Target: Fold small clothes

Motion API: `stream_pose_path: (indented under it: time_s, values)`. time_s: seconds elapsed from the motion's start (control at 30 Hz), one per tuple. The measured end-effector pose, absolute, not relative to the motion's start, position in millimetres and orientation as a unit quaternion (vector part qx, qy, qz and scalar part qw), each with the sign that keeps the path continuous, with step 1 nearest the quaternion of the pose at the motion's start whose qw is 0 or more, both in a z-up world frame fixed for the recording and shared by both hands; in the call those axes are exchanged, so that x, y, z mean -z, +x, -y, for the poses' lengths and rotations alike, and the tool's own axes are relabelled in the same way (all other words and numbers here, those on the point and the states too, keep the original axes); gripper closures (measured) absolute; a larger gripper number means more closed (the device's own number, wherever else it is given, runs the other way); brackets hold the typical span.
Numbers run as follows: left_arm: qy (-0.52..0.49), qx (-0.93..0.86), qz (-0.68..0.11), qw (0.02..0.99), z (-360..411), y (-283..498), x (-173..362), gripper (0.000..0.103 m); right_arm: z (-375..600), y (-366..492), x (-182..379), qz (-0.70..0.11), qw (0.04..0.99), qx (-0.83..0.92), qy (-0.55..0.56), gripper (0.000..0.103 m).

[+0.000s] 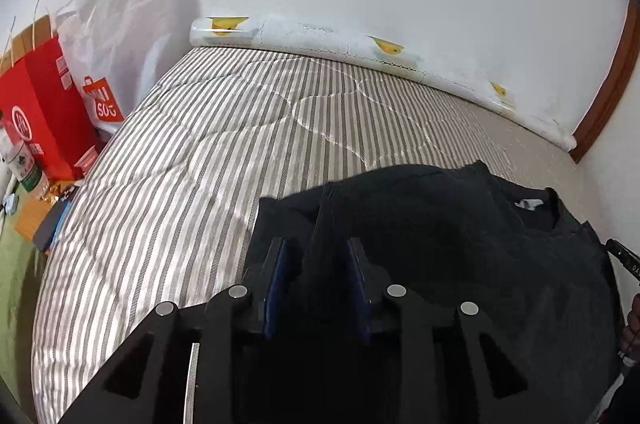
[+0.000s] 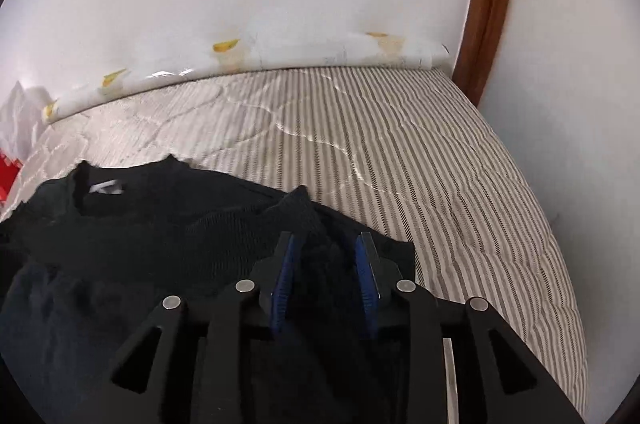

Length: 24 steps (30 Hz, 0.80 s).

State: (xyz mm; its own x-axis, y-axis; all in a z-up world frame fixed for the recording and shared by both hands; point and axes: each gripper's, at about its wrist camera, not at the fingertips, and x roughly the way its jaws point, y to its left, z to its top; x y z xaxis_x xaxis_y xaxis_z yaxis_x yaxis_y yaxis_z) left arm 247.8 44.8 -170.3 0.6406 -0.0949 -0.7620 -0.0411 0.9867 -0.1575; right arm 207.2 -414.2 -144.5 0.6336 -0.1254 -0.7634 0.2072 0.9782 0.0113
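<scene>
Left claw (image 1: 316, 252): its two blue pads (image 1: 274, 288) stand a little apart, and a raised ridge of the black top (image 1: 460, 224) runs up between them. The fold fills the gap, and the cloth is pulled up into a peak just past the tips, so the claw is clamped on the top. Everything there is dark on dark, so exactly where pad meets cloth is hard to read.

Right claw (image 2: 326, 244): the same picture, mirrored. Its blue pads (image 2: 282, 288) are slightly parted with a bunched fold of the top (image 2: 120, 236) between them, rising to a small peak beyond the tips. This claw too is gripped on the fabric.

The top lies on the striped quilt (image 1: 180, 164) at the near side of the bed, spread between the two claws. Its collar faces away from the cameras, with a white label (image 2: 106, 187) showing inside the neck. In the left view the tip of the other tool and a bit of a hand (image 1: 632, 320) show at the right edge.

Beyond the top the quilt runs bare to a white roll with yellow prints (image 1: 304, 32) lying along the wall. To the left of the bed stand a red bag (image 1: 44, 104) and a white bag (image 1: 116, 36); a wooden frame (image 2: 488, 4) rises at the right
</scene>
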Motion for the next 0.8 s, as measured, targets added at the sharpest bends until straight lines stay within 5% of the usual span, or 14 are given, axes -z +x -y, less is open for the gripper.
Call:
stream_pose_path:
  time_s: [0.23,0.43,0.8]
  values:
    - [-0.083,0.007,-0.416,0.905,-53,203,154,0.049,368,178,124,-0.408,0.91,0.048,0.051,0.066]
    - [-0.083,-0.001,-0.405,0.911,-69,151,140,0.039,306,156,115,-0.4,0.915,-0.004,0.046,0.061]
    - [-0.158,-0.008,-0.408,0.899,-121,58,160,0.034,218,124,121,-0.396,0.916,-0.057,0.037,0.058]
